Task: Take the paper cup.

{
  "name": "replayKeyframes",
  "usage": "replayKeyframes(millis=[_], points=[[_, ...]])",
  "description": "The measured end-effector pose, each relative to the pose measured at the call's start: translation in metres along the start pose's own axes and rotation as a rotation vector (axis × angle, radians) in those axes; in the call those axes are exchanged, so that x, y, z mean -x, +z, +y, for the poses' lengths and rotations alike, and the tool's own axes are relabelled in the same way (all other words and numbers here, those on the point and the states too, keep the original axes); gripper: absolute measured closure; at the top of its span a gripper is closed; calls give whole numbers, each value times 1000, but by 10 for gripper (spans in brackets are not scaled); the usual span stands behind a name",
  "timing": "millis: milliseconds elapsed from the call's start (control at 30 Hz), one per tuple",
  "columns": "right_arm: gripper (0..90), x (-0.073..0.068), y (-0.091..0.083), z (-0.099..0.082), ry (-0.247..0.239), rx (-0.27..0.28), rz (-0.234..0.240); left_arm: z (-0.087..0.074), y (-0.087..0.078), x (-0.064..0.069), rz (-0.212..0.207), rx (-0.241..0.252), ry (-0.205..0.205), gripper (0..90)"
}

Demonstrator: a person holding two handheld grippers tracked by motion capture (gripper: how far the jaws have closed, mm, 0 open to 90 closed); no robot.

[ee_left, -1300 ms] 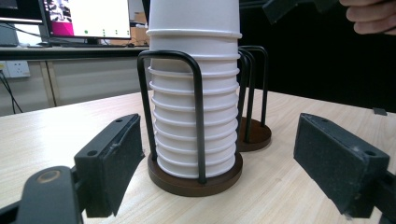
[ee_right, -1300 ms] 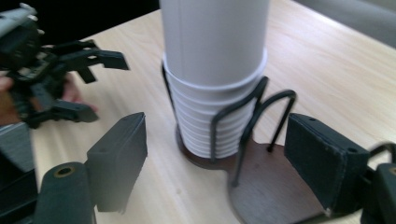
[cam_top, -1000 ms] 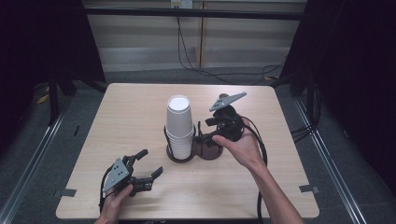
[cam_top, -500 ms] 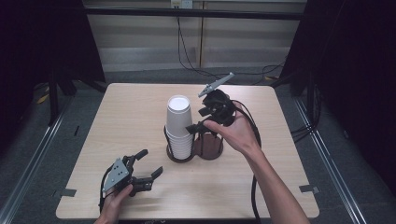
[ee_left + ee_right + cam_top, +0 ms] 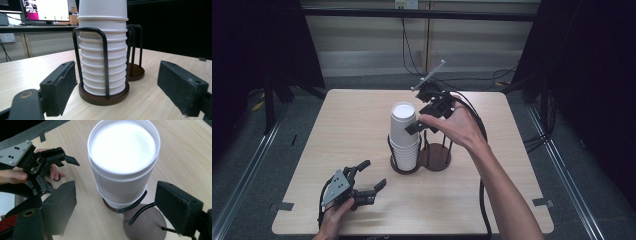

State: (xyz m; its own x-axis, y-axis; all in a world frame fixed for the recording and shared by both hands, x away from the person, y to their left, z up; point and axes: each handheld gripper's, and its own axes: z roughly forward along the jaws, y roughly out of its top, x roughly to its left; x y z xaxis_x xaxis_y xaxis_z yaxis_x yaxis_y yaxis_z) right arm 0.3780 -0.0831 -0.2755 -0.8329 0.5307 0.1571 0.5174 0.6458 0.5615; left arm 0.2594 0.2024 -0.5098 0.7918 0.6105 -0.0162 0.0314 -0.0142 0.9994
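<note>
So we've got a stack of white cups [image 5: 404, 135] sitting upside down in the left ring of a black wire double holder [image 5: 436, 156], about mid-table [image 5: 337, 125]. The right ring's brown base is bare. Our right gripper [image 5: 426, 120] is up in the air right by the top cup, tilted down at it, jaws spread wide on either side of the stack and not touching it as far as we can see. Our left gripper [image 5: 368, 177] is low near the front left edge of the table, well apart from the holder, jaws also released and pointed at the stack. Cables trail off the back.
</note>
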Motion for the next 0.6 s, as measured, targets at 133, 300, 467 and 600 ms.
replayKeyframes(millis=[133, 300, 467, 600], points=[[169, 1, 2, 7, -5, -24, -1, 0, 0, 0, -2, 2, 1, 155], [185, 1, 5, 17, -15, -81, -7, 0, 0, 0, -7, 3, 2, 155], [174, 3, 5, 27, -10, -110, 5, 0, 0, -1, -7, -3, 5, 154], [192, 3, 8, 36, -22, -160, -17, 0, 0, 0, -7, 2, -2, 154]])
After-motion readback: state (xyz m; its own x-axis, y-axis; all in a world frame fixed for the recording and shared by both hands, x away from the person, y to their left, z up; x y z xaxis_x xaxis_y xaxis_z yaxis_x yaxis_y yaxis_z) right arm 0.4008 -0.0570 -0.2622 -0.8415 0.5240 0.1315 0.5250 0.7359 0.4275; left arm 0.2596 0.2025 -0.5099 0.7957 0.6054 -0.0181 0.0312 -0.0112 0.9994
